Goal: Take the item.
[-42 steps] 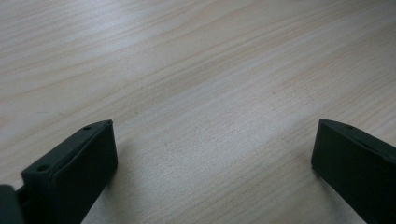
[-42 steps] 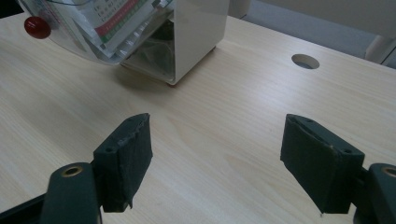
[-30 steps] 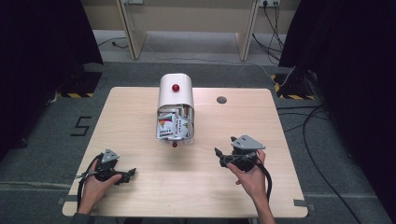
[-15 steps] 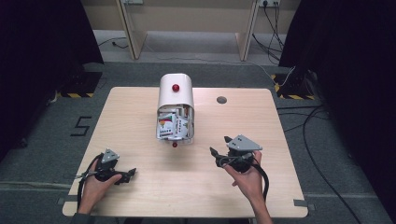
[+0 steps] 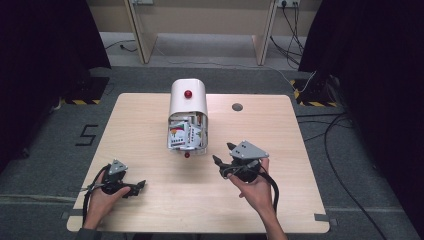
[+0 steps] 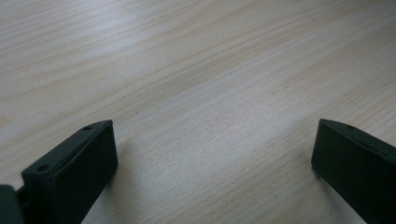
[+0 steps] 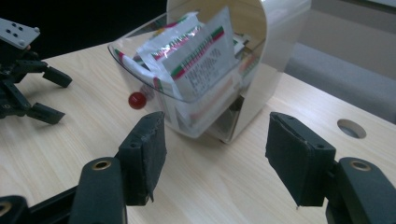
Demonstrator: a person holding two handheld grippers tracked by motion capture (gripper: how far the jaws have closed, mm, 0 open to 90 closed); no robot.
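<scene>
While the left gripper rests spread wide well short of the white dispenser, the right gripper, also wide, has edged nearer its packets, likely approaching to grab.

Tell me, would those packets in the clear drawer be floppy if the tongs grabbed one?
Probably floppy: the packets look thin and lean crookedly. Likely light, being flat sachets. Their glossy wrap may slip, and neighbours packed in the drawer might drag out too.
</scene>
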